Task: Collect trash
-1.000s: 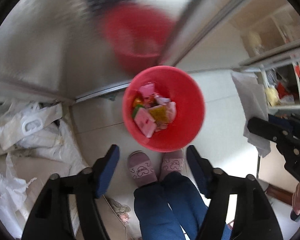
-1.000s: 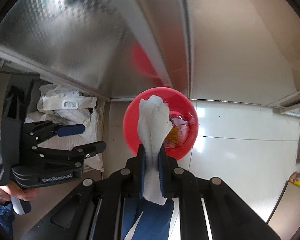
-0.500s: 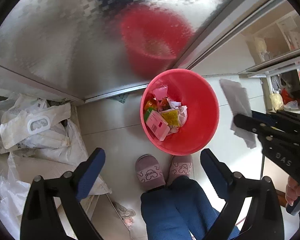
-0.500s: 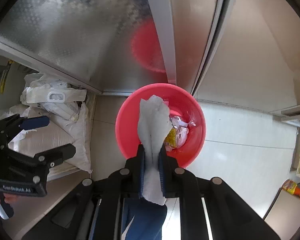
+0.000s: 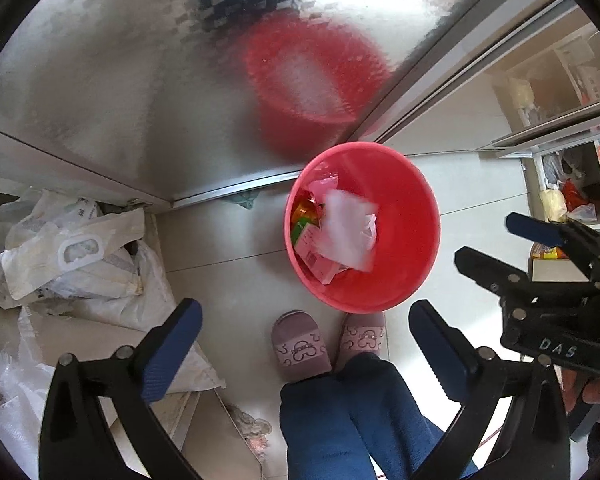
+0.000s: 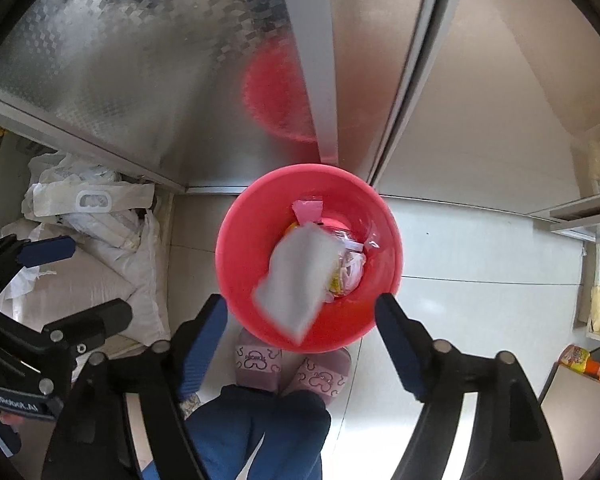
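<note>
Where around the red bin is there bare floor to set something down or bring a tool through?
Bare pale floor tile lies right of the round red plastic bin, up to the shelving. A narrower strip runs between the bin and the heap of white sacks. In front of the bin it is crowded by the person's pink slippers.

Red bucket (image 6: 236, 264) below me, glossy, with a blurred white tissue (image 6: 296, 280) over pink, orange, yellow and green wrappers (image 5: 306, 216). My pads (image 6: 202, 344) are blue on black arms. Mauve slippers (image 5: 300, 350) carry dark looped outlines, above them dark blue trousers (image 5: 340, 412). The door (image 5: 120, 80) is silver with a checkered shimmer and a red reflection. White sacks (image 5: 76, 256) lie on cream floor tiles (image 6: 480, 304).
</note>
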### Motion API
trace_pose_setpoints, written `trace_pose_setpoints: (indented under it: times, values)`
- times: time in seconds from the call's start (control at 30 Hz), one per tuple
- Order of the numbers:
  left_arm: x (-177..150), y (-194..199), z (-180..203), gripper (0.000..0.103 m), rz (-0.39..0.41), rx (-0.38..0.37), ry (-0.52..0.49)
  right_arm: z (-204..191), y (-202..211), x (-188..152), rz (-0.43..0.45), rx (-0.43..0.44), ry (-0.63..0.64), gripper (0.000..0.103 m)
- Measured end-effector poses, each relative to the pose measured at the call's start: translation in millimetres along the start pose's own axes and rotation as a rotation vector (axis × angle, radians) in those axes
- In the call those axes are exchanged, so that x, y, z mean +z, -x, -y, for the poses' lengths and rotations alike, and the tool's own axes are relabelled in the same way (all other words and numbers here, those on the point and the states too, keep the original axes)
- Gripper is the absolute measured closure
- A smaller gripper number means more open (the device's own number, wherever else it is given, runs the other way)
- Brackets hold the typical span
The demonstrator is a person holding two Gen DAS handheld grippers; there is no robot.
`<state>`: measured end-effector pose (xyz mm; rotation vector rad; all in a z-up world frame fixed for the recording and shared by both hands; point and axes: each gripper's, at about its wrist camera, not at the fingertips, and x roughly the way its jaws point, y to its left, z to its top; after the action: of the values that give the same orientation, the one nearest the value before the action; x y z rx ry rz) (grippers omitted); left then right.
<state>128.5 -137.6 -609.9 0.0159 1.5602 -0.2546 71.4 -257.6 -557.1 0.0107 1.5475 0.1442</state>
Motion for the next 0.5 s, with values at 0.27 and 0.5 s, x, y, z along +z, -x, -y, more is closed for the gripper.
trace_pose_setpoints:
  times: [0.27, 0.5]
  values:
    - [-11, 33, 14, 0.001, 0.019, 0.011, 0.011, 8, 35, -4, 0.041, -0.017, -0.031, 0.003]
    - [-27, 105, 35, 0.001, 0.115, 0.071, 0.045, 12, 87, -17, 0.072, -0.026, -0.029, 0.001]
